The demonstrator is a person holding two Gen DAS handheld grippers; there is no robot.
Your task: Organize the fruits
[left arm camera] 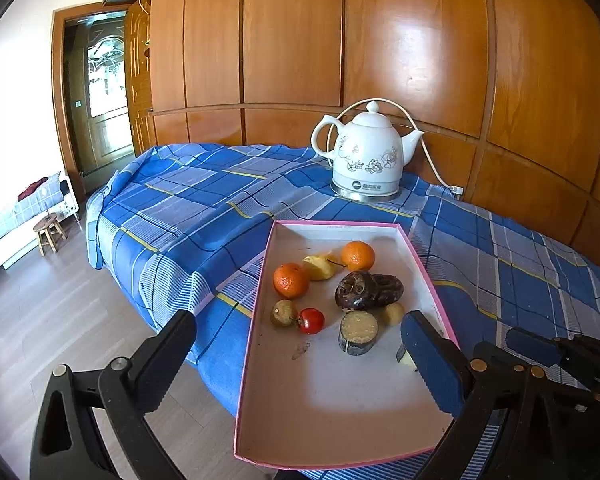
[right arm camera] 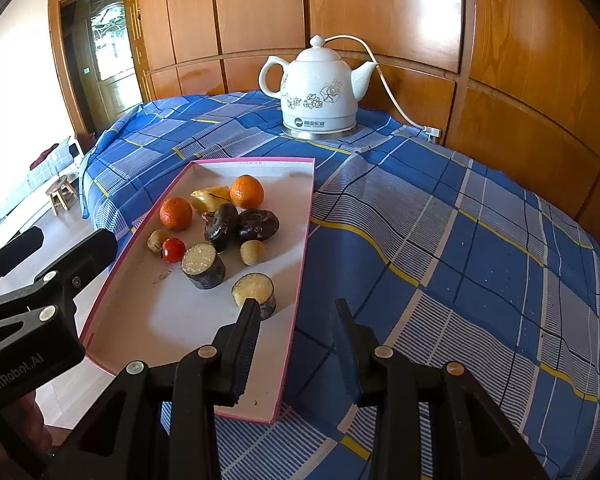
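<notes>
A: Where are the fruits?

B: They lie in the pink-rimmed tray [right arm camera: 300, 248] on the blue checked cloth [right arm camera: 440, 240]. Two oranges [left arm camera: 290, 280] sit at the far part with a yellow piece [left arm camera: 320, 267] between them. Two dark brown fruits [right arm camera: 240, 222] touch each other in the middle. A small red tomato [left arm camera: 311, 321] touches a brownish round fruit [left arm camera: 283, 313].

A: And the cut pieces?

B: One dark-skinned cut piece [right arm camera: 204, 264] stands near the tomato, another [right arm camera: 255, 290] is just in front of the right gripper [right arm camera: 298, 330].

A: How are the grippers?

B: The left gripper [left arm camera: 300, 354] is spread wide over the tray, holding nothing. The right gripper is also spread, empty, above the tray's right rim. A white kettle [right arm camera: 320, 92] stands behind, well apart.
</notes>
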